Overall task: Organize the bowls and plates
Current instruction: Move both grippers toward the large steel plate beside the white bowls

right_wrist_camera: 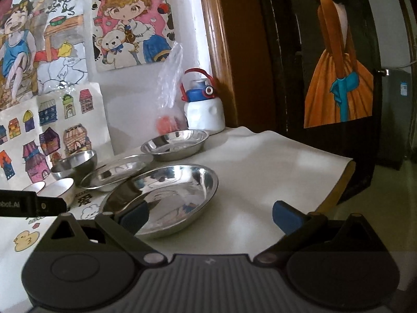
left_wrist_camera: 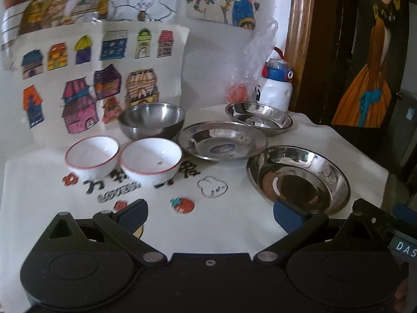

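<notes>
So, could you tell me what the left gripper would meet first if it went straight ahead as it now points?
Probably the nearer white bowl, slightly left of the left gripper centreline. The steel plate behind sits closer to that line, so depth makes this uncertain.

Small bowls (left_wrist_camera: 91, 154): white, red rims
Plates (left_wrist_camera: 298, 177): shiny silver steel
Tablecloth (left_wrist_camera: 234, 224): white, strawberry and flower prints
Bottle (left_wrist_camera: 276, 86): white, blue-red lid
</notes>
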The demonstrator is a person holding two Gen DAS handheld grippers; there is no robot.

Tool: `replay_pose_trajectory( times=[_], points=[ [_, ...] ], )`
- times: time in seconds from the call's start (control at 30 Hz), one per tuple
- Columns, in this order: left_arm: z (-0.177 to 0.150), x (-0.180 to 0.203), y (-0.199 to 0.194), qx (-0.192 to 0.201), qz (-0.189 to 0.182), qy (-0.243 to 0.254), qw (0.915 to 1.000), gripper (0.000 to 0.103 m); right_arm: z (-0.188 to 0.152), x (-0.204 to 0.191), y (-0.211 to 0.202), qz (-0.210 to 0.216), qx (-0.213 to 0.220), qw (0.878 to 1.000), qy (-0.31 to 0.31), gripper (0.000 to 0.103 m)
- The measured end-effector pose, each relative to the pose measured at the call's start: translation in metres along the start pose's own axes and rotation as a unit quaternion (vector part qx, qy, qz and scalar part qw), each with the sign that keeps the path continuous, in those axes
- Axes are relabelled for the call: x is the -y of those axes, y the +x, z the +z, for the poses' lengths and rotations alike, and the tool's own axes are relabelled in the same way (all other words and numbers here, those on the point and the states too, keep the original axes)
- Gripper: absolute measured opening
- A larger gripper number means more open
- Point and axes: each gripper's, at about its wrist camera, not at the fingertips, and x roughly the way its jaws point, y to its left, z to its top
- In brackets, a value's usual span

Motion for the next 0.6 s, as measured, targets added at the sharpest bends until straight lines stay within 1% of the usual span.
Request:
replay_pose_trajectory(
  times=[0.2,0.4,0.53,0.6],
  points=[
    [0.012,0.012,0.028,-0.014,0.012,0.007,0.9998,0.102,0.001,0.007,0.020,0.002,-0.003,1.000,-0.003,0.103],
    [0.016,0.024,0.046,-0.022,0.006,0.009,0.9997,0.102,0.002,0.007,0.035,0.001,-0.012,1.000,-0.006,0.102],
    [0.019,0.031,0.053,-0.024,-0.004,0.012,0.9996,0.102,0.003,0.005,0.043,0.002,-0.015,1.000,-0.011,0.094],
    [0.021,0.034,0.056,-0.024,-0.008,0.013,0.9996,0.102,0.003,0.004,0.046,0.002,-0.018,1.000,-0.013,0.092]
  ],
)
